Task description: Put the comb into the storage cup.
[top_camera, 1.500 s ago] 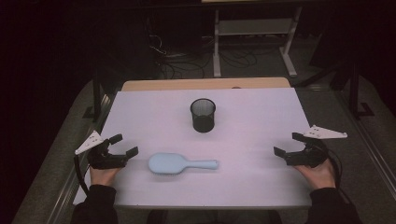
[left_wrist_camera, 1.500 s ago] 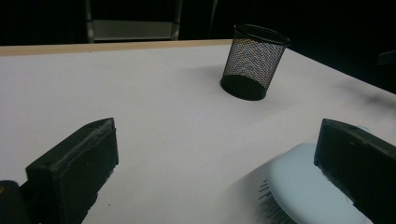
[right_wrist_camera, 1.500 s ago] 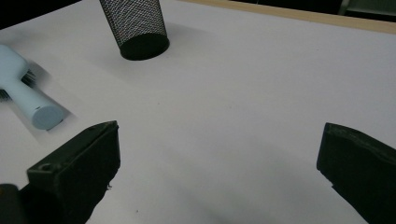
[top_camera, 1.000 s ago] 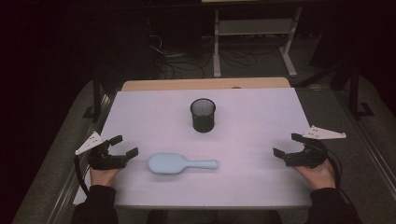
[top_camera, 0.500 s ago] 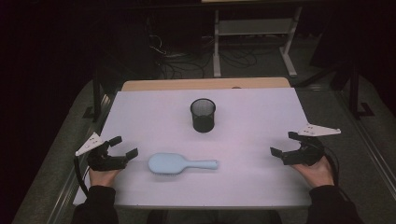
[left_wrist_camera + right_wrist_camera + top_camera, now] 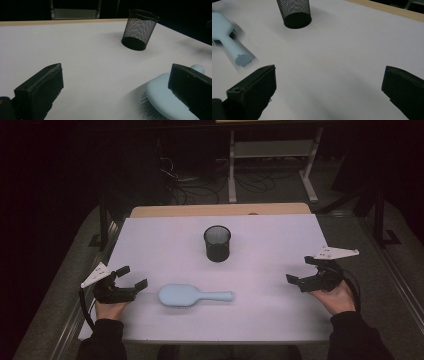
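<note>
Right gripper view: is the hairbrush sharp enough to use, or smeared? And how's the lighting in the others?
Right gripper view: hairbrush is smeared, bristles blurry, while the mesh cup reads a bit crisper. Left gripper view: the cup is sharp with a soft shadow beside it; the brush head near the jaw is soft. High view: white table is evenly lit, surroundings nearly black, no glare.
</note>
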